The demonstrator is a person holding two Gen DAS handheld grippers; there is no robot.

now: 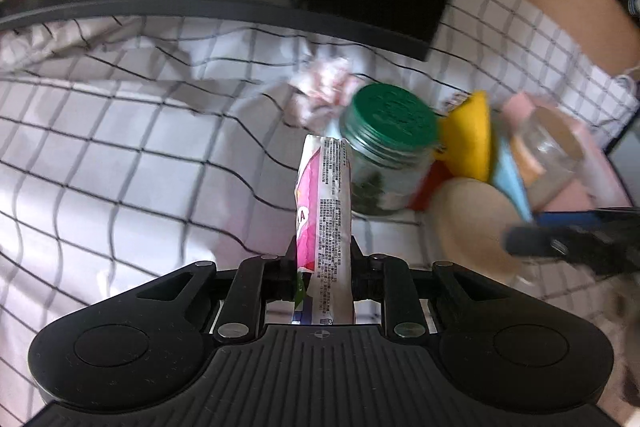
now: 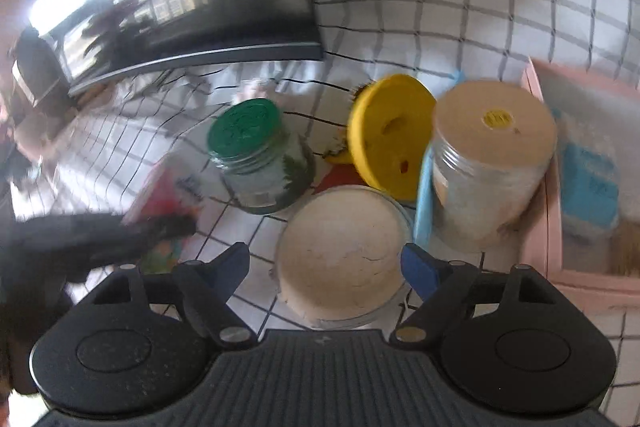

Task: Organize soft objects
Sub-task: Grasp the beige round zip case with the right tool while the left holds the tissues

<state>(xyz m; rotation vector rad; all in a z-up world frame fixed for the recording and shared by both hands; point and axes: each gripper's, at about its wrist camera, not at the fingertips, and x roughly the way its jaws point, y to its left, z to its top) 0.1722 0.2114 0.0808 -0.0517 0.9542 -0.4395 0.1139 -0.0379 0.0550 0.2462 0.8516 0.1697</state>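
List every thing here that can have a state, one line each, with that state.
left tongs: shut on the pink packet
pink packet: held upright, off the cloth
right tongs: open, empty
green-lidded jar: lid on, tilted
tan-lidded jar: lid on
yellow disc: tipped on edge

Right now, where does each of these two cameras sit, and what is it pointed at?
Left wrist: rides on the left tongs, looking down along a gripped pink-and-white printed packet at the black-gridded white cloth; the right tongs enter at right.
Right wrist: rides on the open right tongs, above a round cream-lidded tub; the left tongs show blurred at left.
Shared: the green-lidded glass jar, yellow round disc.
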